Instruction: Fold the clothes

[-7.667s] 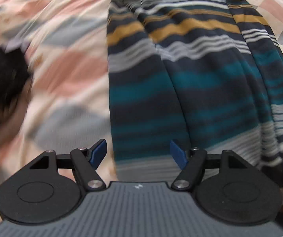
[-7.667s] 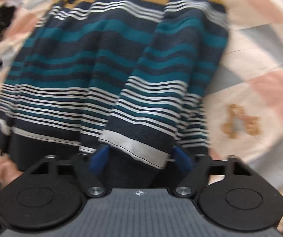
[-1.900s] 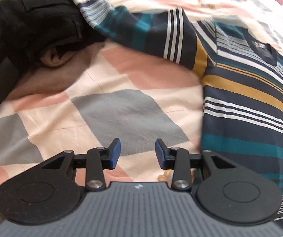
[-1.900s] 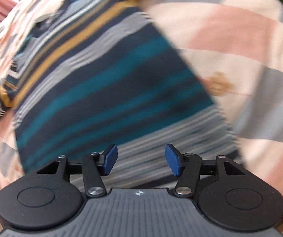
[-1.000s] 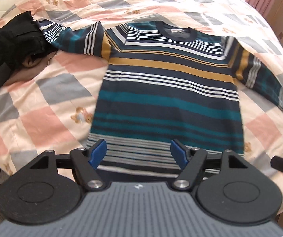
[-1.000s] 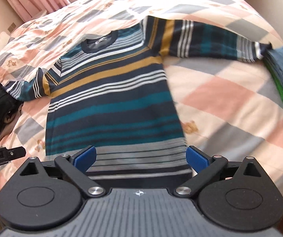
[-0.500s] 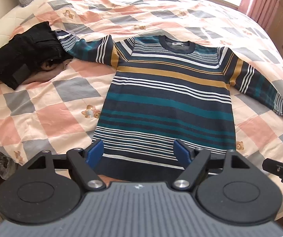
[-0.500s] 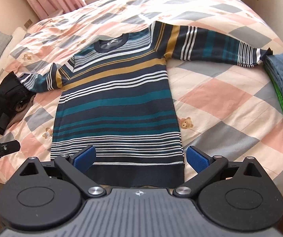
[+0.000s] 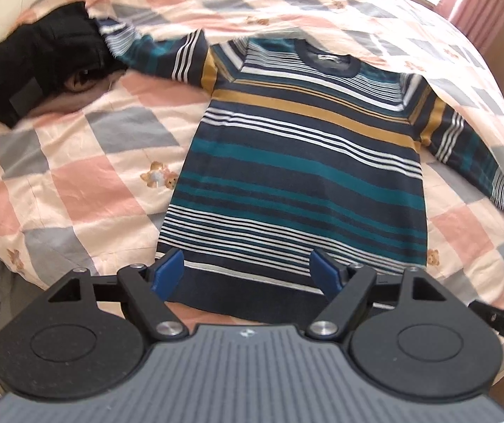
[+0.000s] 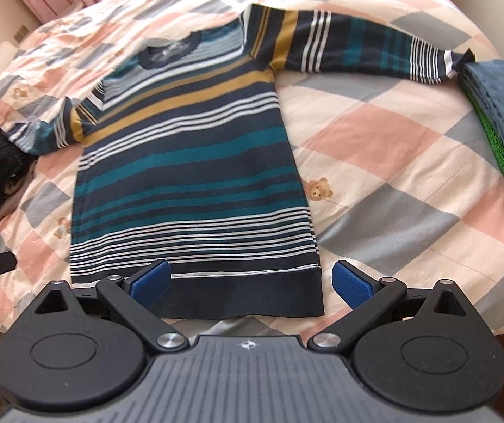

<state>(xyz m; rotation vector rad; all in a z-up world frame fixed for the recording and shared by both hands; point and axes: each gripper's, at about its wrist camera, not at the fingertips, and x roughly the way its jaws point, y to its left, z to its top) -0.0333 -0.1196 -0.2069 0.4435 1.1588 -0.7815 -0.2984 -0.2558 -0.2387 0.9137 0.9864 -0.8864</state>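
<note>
Your striped sweater [image 9: 301, 172] lies flat and face up on the patchwork quilt [image 9: 86, 183], hem toward you and collar away, so its long axis runs straight ahead from both grippers, with the sleeves spread out to either side. Your left gripper [image 9: 248, 273] hangs above the hem with its blue pads wide apart and nothing between them; your right gripper [image 10: 252, 280] is opened wider yet, also empty, its pads standing either side of the hem's right-hand part. The left sleeve's cuff reaches the black clothes pile [image 9: 37, 70], and the right cuff touches the folded blue and green stack [image 10: 498, 112]. I judge that each sleeve falls to the gripper on its own side, and neither is clearly the nearer. As for writing: the collar carries a small white label [image 9: 325, 57], too blurred to read, and the strip of the other gripper at the left view's lower right edge shows pale lettering that can't be made out
</note>
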